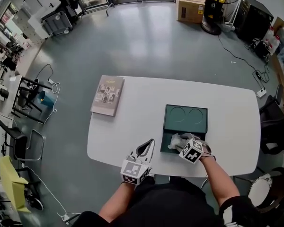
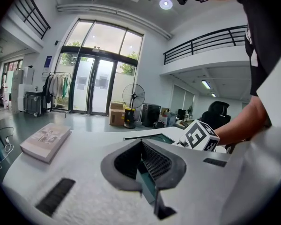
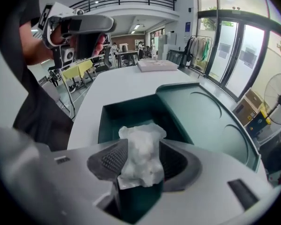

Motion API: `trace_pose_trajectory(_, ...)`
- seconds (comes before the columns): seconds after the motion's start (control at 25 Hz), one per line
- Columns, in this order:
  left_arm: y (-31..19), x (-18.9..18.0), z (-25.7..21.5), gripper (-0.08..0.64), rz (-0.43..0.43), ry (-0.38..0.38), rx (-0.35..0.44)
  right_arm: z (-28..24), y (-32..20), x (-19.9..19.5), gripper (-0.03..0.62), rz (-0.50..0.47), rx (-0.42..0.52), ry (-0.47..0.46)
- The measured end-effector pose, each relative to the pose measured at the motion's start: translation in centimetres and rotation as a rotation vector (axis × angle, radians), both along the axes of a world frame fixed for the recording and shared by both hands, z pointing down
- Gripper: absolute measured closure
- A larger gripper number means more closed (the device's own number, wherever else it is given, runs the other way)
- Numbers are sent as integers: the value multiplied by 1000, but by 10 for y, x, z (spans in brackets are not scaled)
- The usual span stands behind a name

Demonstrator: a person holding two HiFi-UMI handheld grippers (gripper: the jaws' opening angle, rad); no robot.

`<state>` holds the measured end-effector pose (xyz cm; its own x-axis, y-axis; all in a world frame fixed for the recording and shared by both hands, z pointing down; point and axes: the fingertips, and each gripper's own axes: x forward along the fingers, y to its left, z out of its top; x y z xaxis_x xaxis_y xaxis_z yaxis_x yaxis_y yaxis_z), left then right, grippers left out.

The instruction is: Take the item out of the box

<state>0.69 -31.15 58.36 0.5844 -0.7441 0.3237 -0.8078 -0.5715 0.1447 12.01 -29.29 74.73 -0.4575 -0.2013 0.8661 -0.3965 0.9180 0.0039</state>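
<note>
A dark green box (image 1: 164, 142) lies open near the front of the white table (image 1: 137, 122). Its lid (image 1: 185, 118), with two round recesses, lies flat behind it. My right gripper (image 1: 180, 139) is over the box. In the right gripper view a white crumpled wrapped item (image 3: 141, 149) stands between the wide-apart jaws of the right gripper (image 3: 143, 165), above the box's hollow (image 3: 126, 116). Pad mesh shows on both sides of the item. My left gripper (image 1: 150, 142) hovers left of the box, jaws together and empty. Its tips (image 2: 141, 142) meet.
A book (image 1: 107, 95) lies on the table's far left corner. The table's front edge runs just below both grippers. On the floor beyond are cardboard boxes (image 1: 190, 6), a fan (image 1: 213, 13) and cables. Chairs stand at the right (image 1: 274, 126).
</note>
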Motion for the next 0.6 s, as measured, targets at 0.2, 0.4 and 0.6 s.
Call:
trace_pose_trajectory(0.2,2,-8,7,551,-6,-7,-15,17,3,-2,374,-48,-21,71)
trace_pose_trajectory(0.4,4,-12,14,551,-7,-7,-2,26,5,0,377,-62,-41,110)
trace_pose_trajectory(0.6,3,-19,10,551,-28,-11,-8,30,3,-3,382,-80,-44,127)
